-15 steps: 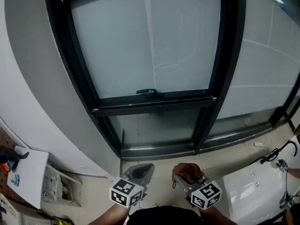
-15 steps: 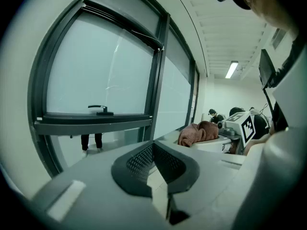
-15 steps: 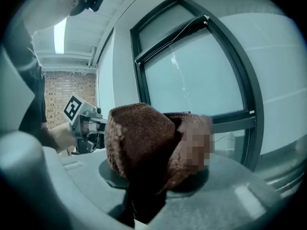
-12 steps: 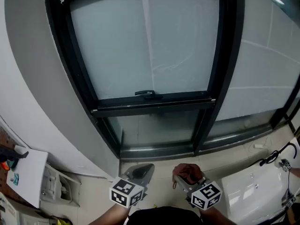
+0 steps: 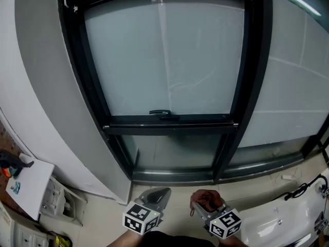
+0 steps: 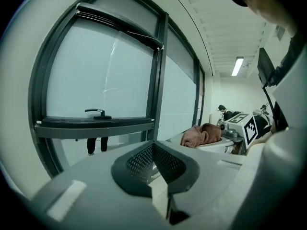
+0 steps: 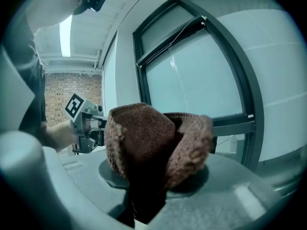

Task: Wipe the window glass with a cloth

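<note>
Not begun: right tool clamps the cloth, apart from the window glass (seemingly unwiped); left tool closed, empty.

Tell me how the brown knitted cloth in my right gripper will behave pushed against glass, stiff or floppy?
Probably floppy: the brown knitted cloth bunches in soft folds above the right gripper shut on it. Its thick, fuzzy knit suggests light and grippy, not slippery. Against the window glass it would likely flatten and drag.
</note>
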Action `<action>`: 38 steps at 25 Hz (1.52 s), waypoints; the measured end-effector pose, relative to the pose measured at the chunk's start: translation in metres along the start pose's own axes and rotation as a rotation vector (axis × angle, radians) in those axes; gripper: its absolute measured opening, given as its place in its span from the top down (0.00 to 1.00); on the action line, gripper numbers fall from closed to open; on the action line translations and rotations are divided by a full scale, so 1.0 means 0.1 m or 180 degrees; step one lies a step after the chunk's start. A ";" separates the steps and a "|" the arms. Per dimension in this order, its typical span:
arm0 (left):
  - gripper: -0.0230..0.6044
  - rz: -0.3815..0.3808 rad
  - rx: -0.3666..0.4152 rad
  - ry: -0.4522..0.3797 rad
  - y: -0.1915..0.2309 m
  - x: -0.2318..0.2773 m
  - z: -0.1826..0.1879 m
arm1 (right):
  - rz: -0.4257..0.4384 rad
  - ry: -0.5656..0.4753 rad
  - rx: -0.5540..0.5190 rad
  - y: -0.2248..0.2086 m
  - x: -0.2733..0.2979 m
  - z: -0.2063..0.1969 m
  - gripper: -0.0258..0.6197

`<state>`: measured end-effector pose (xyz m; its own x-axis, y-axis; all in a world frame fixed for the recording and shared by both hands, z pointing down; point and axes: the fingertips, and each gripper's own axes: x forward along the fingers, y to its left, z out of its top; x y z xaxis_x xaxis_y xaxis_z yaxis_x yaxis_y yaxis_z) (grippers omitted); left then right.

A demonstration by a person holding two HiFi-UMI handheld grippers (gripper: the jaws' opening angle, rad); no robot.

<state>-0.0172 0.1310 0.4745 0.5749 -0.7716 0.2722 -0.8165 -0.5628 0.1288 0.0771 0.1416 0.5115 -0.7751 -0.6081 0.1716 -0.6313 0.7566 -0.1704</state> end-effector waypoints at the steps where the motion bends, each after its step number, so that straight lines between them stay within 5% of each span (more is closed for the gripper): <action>1: 0.94 0.0017 0.0011 0.0004 -0.01 0.02 0.01 | 0.0016 0.0011 -0.0002 -0.03 0.01 0.00 0.75; 13: 0.94 0.0242 0.0174 -0.0039 0.60 0.26 0.26 | 0.0183 -0.0027 -0.0146 -0.21 0.62 0.27 0.75; 32: 0.94 -0.0354 0.0308 -0.0173 2.57 1.01 1.11 | -0.0367 -0.0361 -0.0498 -0.81 2.75 1.39 0.75; 38: 0.94 -0.0498 0.0423 -0.0188 2.98 1.18 1.26 | -0.0648 -0.0591 -0.0923 -0.98 3.17 1.90 0.75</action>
<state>-0.1860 -0.1656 0.4248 0.6995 -0.6855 0.2018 -0.7049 -0.7083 0.0373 -0.1118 -0.1707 0.3983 -0.6432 -0.7656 -0.0092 -0.7595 0.6365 0.1346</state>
